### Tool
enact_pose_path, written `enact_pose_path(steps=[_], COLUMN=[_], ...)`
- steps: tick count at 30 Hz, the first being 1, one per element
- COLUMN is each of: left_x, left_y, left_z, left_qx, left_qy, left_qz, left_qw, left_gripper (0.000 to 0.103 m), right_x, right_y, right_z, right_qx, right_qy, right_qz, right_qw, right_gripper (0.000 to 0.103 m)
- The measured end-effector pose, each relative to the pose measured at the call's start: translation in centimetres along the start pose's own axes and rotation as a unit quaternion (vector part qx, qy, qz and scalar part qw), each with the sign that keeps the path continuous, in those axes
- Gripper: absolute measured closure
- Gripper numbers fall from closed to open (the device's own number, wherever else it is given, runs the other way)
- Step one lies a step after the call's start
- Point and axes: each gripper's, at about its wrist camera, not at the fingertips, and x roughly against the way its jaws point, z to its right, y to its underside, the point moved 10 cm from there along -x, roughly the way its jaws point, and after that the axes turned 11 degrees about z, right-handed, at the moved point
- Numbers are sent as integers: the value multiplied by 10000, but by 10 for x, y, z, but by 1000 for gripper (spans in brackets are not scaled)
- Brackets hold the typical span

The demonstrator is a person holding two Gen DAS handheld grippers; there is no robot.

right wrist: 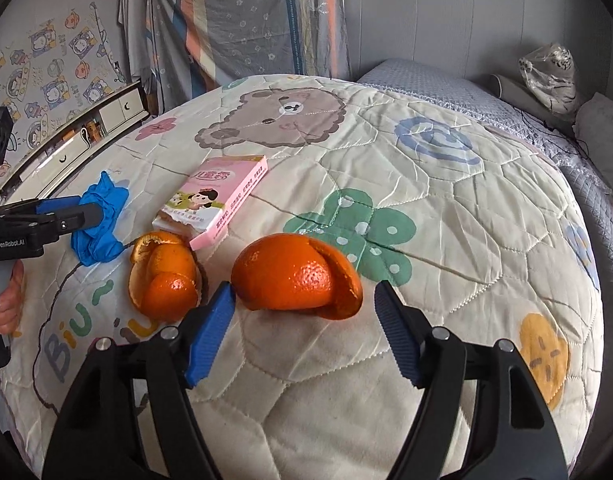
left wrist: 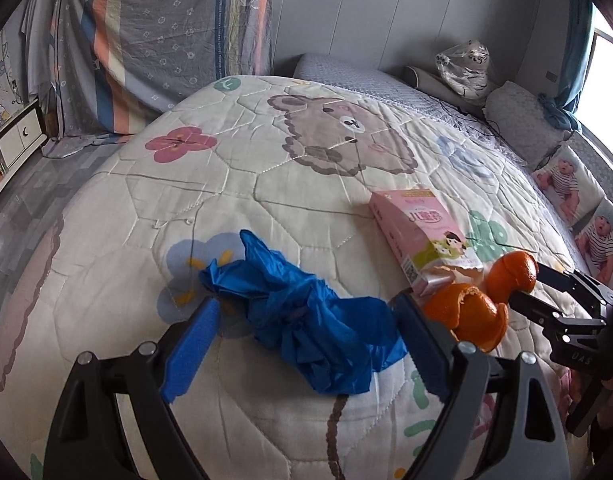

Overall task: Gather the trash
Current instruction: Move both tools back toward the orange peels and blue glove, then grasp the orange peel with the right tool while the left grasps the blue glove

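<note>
A crumpled blue plastic bag (left wrist: 302, 316) lies on the quilt between the open fingers of my left gripper (left wrist: 306, 312); the bag also shows in the right wrist view (right wrist: 100, 220). A large orange peel (right wrist: 298, 276) lies between the open fingers of my right gripper (right wrist: 304, 296); the peel also shows in the left wrist view (left wrist: 510, 272). A second orange peel (right wrist: 164, 280) lies to its left, seen also in the left wrist view (left wrist: 470, 312). A pink carton (right wrist: 214, 200) lies flat behind it, also in the left wrist view (left wrist: 422, 232).
Everything rests on a cream cartoon quilt (left wrist: 266, 208) on a bed. Grey pillows (left wrist: 522, 120) and a plastic-wrapped toy (left wrist: 466, 68) sit at the headboard. A hanging striped sheet (left wrist: 154, 40) and a low cabinet (right wrist: 106, 116) stand beyond the bed's far side.
</note>
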Motion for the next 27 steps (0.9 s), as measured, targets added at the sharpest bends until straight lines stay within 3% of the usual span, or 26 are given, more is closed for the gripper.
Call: enact_pose_path(steps=[6, 10, 13, 18, 21, 27], left_x=[-15, -19, -21, -24, -23, -14], left_y=[3, 5, 4, 2, 2, -2], left_z=[-7, -13, -15, -16, -15, -13], left_qx=[-3, 103, 123, 98, 29, -28], left_qy=[-146, -174, -197, -165, -170, -88], left_qz=[-114, -154, -185, -245, -271, -188], left_qw=[9998, 9997, 9996, 9995, 9995, 9998], left_gripper=[19, 24, 31, 57, 66, 73], right_x=[-13, -21, -22, -26, -28, -29], right_y=[-3, -1, -5, -12, -15, -18], right_z=[-3, -5, -4, -5, -6, -6], right_qx=[79, 137, 112, 157, 222, 254], right_qy=[-26, 9, 7, 62, 118, 148], right_qz=[-92, -202, -174, -138, -133, -119], right_qw=[9999, 9997, 9998, 9998, 9996, 9995], right_gripper=[35, 41, 47, 53, 55, 60])
